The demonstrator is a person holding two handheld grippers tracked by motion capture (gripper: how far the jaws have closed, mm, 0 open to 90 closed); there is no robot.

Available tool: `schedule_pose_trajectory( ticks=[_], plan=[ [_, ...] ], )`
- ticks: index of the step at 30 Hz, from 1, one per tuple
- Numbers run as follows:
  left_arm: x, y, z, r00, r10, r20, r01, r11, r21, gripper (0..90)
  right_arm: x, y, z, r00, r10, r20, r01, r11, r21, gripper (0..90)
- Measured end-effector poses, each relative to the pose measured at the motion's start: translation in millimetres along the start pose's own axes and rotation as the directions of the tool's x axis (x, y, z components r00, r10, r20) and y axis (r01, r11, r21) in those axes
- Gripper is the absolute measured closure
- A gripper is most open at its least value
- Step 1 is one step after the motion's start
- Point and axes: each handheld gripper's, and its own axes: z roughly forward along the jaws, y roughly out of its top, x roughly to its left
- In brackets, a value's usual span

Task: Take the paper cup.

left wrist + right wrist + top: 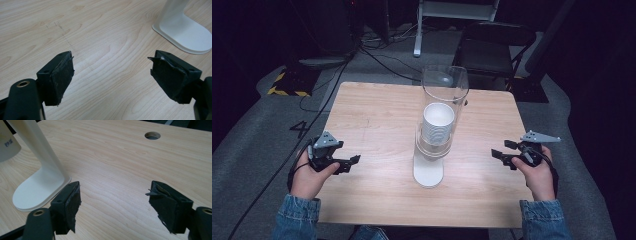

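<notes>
A clear plastic tube (pixel 445 85) on a white stand (pixel 428 171) rises from the middle of the wooden table (pixel 377 115), with a stack of white paper cups (pixel 438 125) inside it. My left gripper (pixel 348 164) hovers near the table's left edge, open, nothing between its jaws; its own view shows the gripper (pixel 111 75) above bare wood with the stand's foot (pixel 186 35) ahead to the right. My right gripper (pixel 506 153) is open by the right edge. In its view the gripper (pixel 113 202) is empty, the stand (pixel 41 182) at left, a cup (pixel 7 143) beside it.
A round cable hole (pixel 152 135) sits in the table's far side. Beyond the table are a black chair (pixel 494 45), cables on the grey floor (pixel 377 55) and a yellow-black striped marking (pixel 287 85). The person's denim sleeves (pixel 297 217) enter from the bottom.
</notes>
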Motion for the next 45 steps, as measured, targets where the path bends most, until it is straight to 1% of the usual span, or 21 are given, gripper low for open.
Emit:
schedule_pose_trajectory(
  ticks=[2, 3, 4, 6, 14, 17, 18, 19, 21, 22, 23, 27, 30, 31, 32, 34, 35, 36, 38, 41, 45],
  plan=[
    [0.1, -0.5, -0.9, 1.0000, 0.008, -0.001, -0.008, 1.0000, 0.002, 18.1, 2.7, 1.9, -0.5, 1.0000, -0.004, -0.003, 0.004, 1.000, -0.013, 25.0],
    [-0.7, -1.2, -1.0, 1.0000, 0.002, 0.000, -0.002, 1.0000, 0.002, 18.1, 3.6, 2.9, -0.4, 0.9999, -0.008, -0.008, 0.008, 1.000, -0.021, 24.7],
    [0.0, -1.5, -1.6, 0.9999, 0.014, 0.001, -0.014, 0.9999, 0.007, 18.1, 5.0, 3.9, -0.5, 0.9999, -0.006, -0.013, 0.006, 1.000, -0.024, 24.1],
    [-1.0, -2.2, -2.1, 1.0000, 0.003, 0.009, -0.003, 1.0000, 0.007, 18.1, 7.8, 5.8, 0.2, 0.9997, -0.016, -0.016, 0.016, 0.999, -0.033, 23.0],
    [-0.9, -2.8, -2.7, 1.0000, -0.001, 0.003, 0.001, 1.0000, 0.000, 17.9, 22.0, 11.2, 6.9, 0.9975, -0.040, -0.058, 0.038, 0.998, -0.042, 22.4],
    [-1.7, -4.2, -4.0, 1.0000, 0.000, 0.006, 0.000, 1.0000, 0.002, 17.9, 27.5, 13.8, 12.2, 0.9959, -0.039, -0.081, 0.035, 0.998, -0.054, 21.3],
    [-2.5, -5.4, -4.6, 0.9999, -0.010, 0.009, 0.010, 0.9999, -0.004, 17.9, 27.5, 13.8, 12.2, 0.9959, -0.039, -0.081, 0.035, 0.998, -0.054, 21.3],
    [-2.3, -6.2, -5.9, 0.9999, -0.006, 0.009, 0.006, 1.0000, -0.003, 17.9, 34.0, 15.9, 17.9, 0.9937, -0.046, -0.102, 0.041, 0.998, -0.054, 19.3],
    [-2.1, -9.0, -9.4, 1.0000, -0.006, 0.000, 0.006, 1.0000, -0.006, 17.9, 42.2, 17.9, 26.2, 0.9910, -0.062, -0.119, 0.057, 0.997, -0.043, 16.8],
    [-2.1, -9.0, -9.4, 1.0000, -0.006, 0.000, 0.006, 1.0000, -0.006, 17.9, 42.2, 17.9, 26.2, 0.9910, -0.062, -0.119, 0.057, 0.997, -0.043, 16.8],
    [-1.5, -10.5, -10.9, 1.0000, -0.003, -0.006, 0.003, 1.0000, -0.002, 17.9, 51.0, 20.1, 33.2, 0.9874, -0.071, -0.141, 0.065, 0.997, -0.048, 16.3],
    [-0.7, -12.8, -12.4, 0.9999, -0.013, -0.006, 0.013, 0.9999, -0.004, 17.9, 67.2, 25.4, 40.9, 0.9775, -0.085, -0.193, 0.073, 0.995, -0.072, 16.1],
    [-0.3, -15.2, -12.2, 0.9997, -0.024, -0.001, 0.024, 0.9997, -0.003, 17.9, 76.9, 28.9, 44.9, 0.9672, -0.101, -0.233, 0.084, 0.993, -0.082, 16.2],
    [-0.3, -15.2, -12.2, 0.9997, -0.024, -0.001, 0.024, 0.9997, -0.003, 17.9, 76.9, 28.9, 44.9, 0.9672, -0.101, -0.233, 0.084, 0.993, -0.082, 16.2],
    [-0.1, -16.3, -12.4, 0.9997, -0.026, 0.000, 0.026, 0.9997, 0.000, 17.9, 83.6, 29.8, 50.2, 0.9559, -0.110, -0.272, 0.096, 0.993, -0.065, 17.1],
    [0.4, -18.5, -13.4, 0.9996, -0.027, 0.001, 0.027, 0.9996, 0.001, 17.9, 89.5, 29.6, 55.5, 0.9457, -0.122, -0.301, 0.111, 0.992, -0.053, 17.0],
    [0.4, -18.5, -13.4, 0.9996, -0.027, 0.001, 0.027, 0.9996, 0.001, 17.9, 92.9, 29.6, 58.6, 0.9422, -0.128, -0.310, 0.117, 0.992, -0.052, 16.8],
    [-0.1, -19.0, -14.0, 0.9994, -0.035, 0.003, 0.035, 0.9994, -0.002, 17.9, 92.9, 29.6, 58.6, 0.9422, -0.128, -0.310, 0.117, 0.992, -0.052, 16.8],
    [-0.5, -20.5, -15.3, 0.9993, -0.037, 0.003, 0.037, 0.9993, -0.010, 17.9, 103.1, 30.3, 68.0, 0.9343, -0.142, -0.327, 0.131, 0.990, -0.055, 16.2],
    [-1.6, -22.4, -15.0, 0.9988, -0.048, 0.004, 0.048, 0.9988, -0.006, 17.9, 109.7, 31.5, 73.8, 0.9319, -0.156, -0.328, 0.141, 0.988, -0.068, 16.5],
    [-1.9, -23.6, -13.2, 0.9992, -0.040, 0.005, 0.040, 0.9992, 0.003, 17.9, 119.3, 32.9, 80.0, 0.9242, -0.174, -0.340, 0.153, 0.984, -0.088, 16.5]
  ],
)
